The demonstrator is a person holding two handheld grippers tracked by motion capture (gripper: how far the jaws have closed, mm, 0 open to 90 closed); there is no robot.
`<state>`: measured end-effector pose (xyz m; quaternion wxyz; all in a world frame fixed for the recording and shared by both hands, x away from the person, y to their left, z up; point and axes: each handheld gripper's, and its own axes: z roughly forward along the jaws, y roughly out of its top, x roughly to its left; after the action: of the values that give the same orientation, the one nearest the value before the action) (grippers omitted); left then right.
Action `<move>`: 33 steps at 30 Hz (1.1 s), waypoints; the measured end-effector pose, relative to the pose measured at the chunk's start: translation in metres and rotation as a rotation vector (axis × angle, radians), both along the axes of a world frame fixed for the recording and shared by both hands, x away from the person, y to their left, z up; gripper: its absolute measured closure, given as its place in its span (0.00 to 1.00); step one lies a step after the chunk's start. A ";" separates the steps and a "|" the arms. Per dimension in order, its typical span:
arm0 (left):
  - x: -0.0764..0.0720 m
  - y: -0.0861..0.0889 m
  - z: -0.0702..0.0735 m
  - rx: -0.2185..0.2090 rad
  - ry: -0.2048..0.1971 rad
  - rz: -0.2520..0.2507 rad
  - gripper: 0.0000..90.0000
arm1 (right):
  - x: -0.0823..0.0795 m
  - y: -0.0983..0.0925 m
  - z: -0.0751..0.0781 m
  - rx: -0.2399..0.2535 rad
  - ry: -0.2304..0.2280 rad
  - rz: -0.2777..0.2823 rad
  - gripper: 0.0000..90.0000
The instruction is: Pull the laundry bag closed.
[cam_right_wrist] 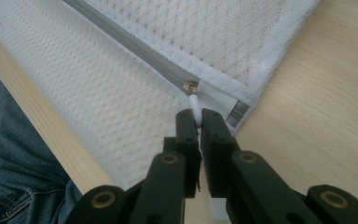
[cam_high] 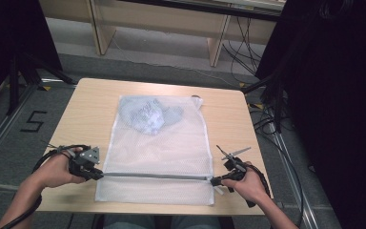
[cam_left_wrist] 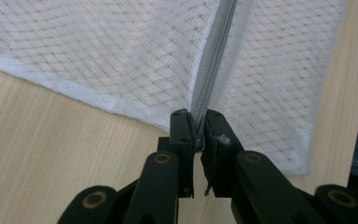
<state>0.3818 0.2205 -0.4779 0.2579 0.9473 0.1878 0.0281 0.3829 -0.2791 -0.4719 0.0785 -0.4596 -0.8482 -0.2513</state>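
The white mesh bag (cam_high: pixel 159 152) lies flat on the table (cam_high: pixel 76 119), its grey zipper (cam_high: pixel 155 176) running across the near end. The left hand-held gripper (cam_high: pixel 96 174) is clamped on the zipper's left end. The right hand-held gripper (cam_high: pixel 214 181) pinches the white zipper pull (cam_right_wrist: pixel 195 108) at the right end.

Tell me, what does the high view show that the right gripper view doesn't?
High view: the whole white mesh laundry bag, a crumpled pale blue garment inside its far end, and the left gripper clamped on the zip's other end. Right gripper view: the small white zip pull tab pinched by the right gripper, and blue denim below the table edge. Both: grey zip, wooden table.
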 end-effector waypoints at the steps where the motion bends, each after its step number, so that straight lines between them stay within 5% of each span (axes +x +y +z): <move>1: 0.000 0.000 0.000 0.001 -0.001 -0.001 0.92 | 0.000 0.000 0.000 -0.002 0.000 0.000 0.97; 10: 0.000 -0.001 -0.002 0.005 0.000 0.002 0.92 | -0.001 0.002 -0.001 0.009 0.025 -0.011 0.97; 14: -0.001 -0.002 -0.003 0.020 -0.007 -0.002 0.91 | 0.002 -0.003 -0.003 0.003 -0.038 0.021 0.96; 16: 0.000 0.000 -0.003 0.050 -0.016 -0.016 0.91 | 0.001 -0.003 0.000 0.030 -0.002 0.011 0.98; 17: 0.003 0.002 -0.001 0.090 -0.029 -0.058 0.91 | 0.000 -0.006 0.001 0.019 -0.058 -0.004 0.96; 19: 0.002 0.003 -0.001 0.085 -0.023 -0.048 0.90 | 0.001 -0.008 0.003 0.033 -0.059 -0.027 0.95; 20: 0.002 0.003 -0.002 0.084 -0.025 -0.046 0.90 | 0.003 -0.012 0.003 0.024 -0.106 -0.014 0.94; 23: 0.003 0.003 -0.001 0.082 -0.028 -0.046 0.88 | 0.002 -0.013 0.005 0.047 -0.107 -0.031 0.93; 25: 0.000 0.003 -0.001 0.005 -0.025 0.009 0.84 | 0.005 -0.015 0.005 0.064 -0.187 -0.013 0.91; 27: 0.000 0.006 0.004 -0.002 -0.039 0.010 0.80 | 0.005 -0.013 0.004 0.095 -0.215 -0.044 0.89; 33: 0.000 0.008 0.015 -0.044 -0.077 0.008 0.65 | 0.007 -0.015 0.006 0.089 -0.276 -0.054 0.81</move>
<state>0.3816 0.2286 -0.4627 0.2857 0.9388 0.1823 0.0613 0.3902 -0.2944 -0.4658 -0.0254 -0.4396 -0.8261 -0.3516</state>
